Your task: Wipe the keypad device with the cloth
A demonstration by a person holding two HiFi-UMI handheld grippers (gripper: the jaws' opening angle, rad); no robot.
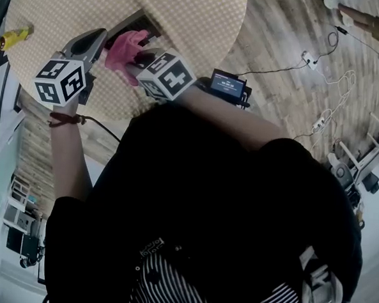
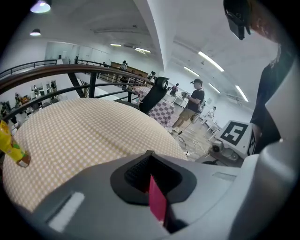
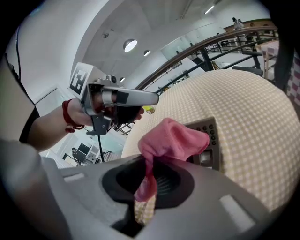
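A pink cloth point(image 1: 124, 49) point(image 3: 171, 140) hangs bunched from my right gripper point(image 3: 146, 187), which is shut on it. The cloth rests on the near end of the dark keypad device point(image 3: 210, 140) point(image 1: 138, 24) lying on the checked round table point(image 1: 204, 14). In the head view the right gripper point(image 1: 142, 60) points at the device. My left gripper point(image 1: 94, 40) point(image 2: 157, 206) is held above the table left of the cloth, jaws together. A thin pink strip shows in their seam; I cannot tell what it is.
A small yellow object point(image 1: 11, 38) point(image 2: 11, 149) lies at the table's left edge. On the wooden floor to the right sit a black box with a screen point(image 1: 229, 86), cables and a power strip point(image 1: 308, 57). A person point(image 2: 191, 108) stands beyond the table.
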